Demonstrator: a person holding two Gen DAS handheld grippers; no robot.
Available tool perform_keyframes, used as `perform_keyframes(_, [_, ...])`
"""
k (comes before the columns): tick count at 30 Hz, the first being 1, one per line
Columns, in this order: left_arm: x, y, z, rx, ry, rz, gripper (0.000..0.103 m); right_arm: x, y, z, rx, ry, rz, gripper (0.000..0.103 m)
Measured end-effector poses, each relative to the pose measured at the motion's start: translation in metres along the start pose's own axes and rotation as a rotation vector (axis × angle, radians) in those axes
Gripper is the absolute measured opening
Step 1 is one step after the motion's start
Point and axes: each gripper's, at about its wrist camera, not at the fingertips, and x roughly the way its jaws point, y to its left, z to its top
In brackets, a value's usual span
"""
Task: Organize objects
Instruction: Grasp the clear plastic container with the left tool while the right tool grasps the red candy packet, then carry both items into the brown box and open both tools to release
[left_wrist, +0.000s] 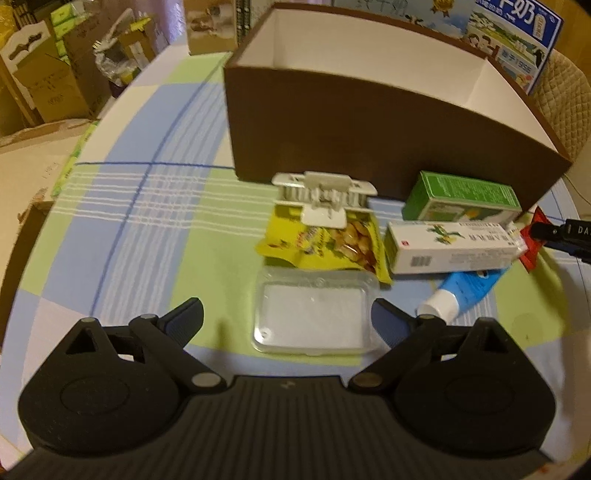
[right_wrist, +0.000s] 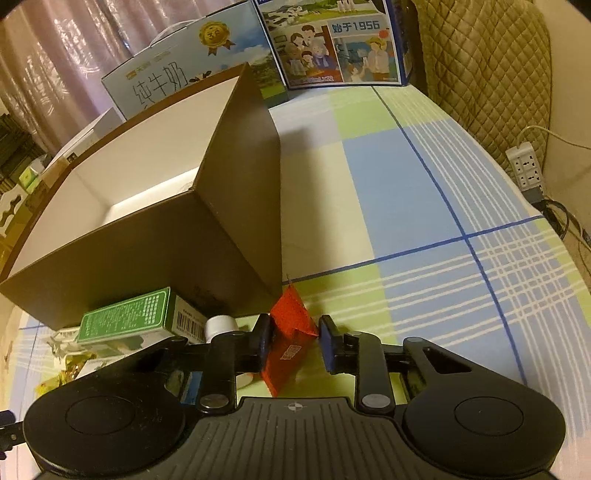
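Note:
A brown box (left_wrist: 369, 125) with a white inside stands open on the checked tablecloth; it also shows in the right wrist view (right_wrist: 155, 251). In front of it lie a grey hair claw (left_wrist: 323, 194), a yellow snack bag (left_wrist: 332, 245), a clear plastic case (left_wrist: 314, 321), a green carton (left_wrist: 461, 197), a white carton (left_wrist: 450, 247) and a blue tube (left_wrist: 461, 291). My left gripper (left_wrist: 288, 319) is open around the clear case. My right gripper (right_wrist: 293, 341) is closing around a red packet (right_wrist: 290, 339), with a gap on the right side.
Milk cartons (right_wrist: 332, 40) stand behind the brown box. A quilted chair back (right_wrist: 487, 66) and a power strip (right_wrist: 526, 166) are at the right. Cardboard boxes (left_wrist: 48, 85) are stacked beyond the table's left edge.

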Motion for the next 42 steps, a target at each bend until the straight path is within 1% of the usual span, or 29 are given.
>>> perform_keyframes(9, [0.022,-0.006,0.001,-0.014,0.048,-0.031,0.097,-0.021,-0.004,-0.005,-0.039,-0.004,-0.018,0.017])
perform_keyframes(13, [0.029,-0.011,0.002,0.004,0.053,-0.017,0.097,-0.029,-0.004,-0.007,-0.056,-0.008,-0.024,0.015])
perform_keyframes(16, [0.033,-0.013,0.003,0.013,0.049,-0.015,0.094,-0.034,-0.004,-0.009,-0.074,-0.011,-0.033,0.015])
perform_keyframes(18, [0.033,-0.014,0.002,0.029,0.039,-0.011,0.089,-0.037,-0.004,-0.010,-0.078,-0.008,-0.036,0.014])
perform_keyframes(19, [0.033,-0.016,0.002,0.040,0.034,-0.011,0.084,-0.039,-0.005,-0.010,-0.079,-0.006,-0.036,0.014])
perform_keyframes(22, [0.032,-0.018,0.000,0.066,0.014,-0.007,0.084,-0.043,-0.005,-0.012,-0.086,-0.002,-0.033,0.014])
perform_keyframes(27, [0.022,-0.018,-0.004,0.099,-0.022,0.012,0.083,-0.052,-0.004,-0.014,-0.097,0.003,-0.024,0.014])
perform_keyframes(35, [-0.006,-0.001,0.000,0.066,-0.071,0.030,0.083,-0.069,0.003,-0.014,-0.116,0.000,0.016,0.014])
perform_keyframes(42, [-0.036,0.004,0.011,0.069,-0.115,0.034,0.083,-0.086,0.018,-0.008,-0.142,-0.014,0.079,0.014])
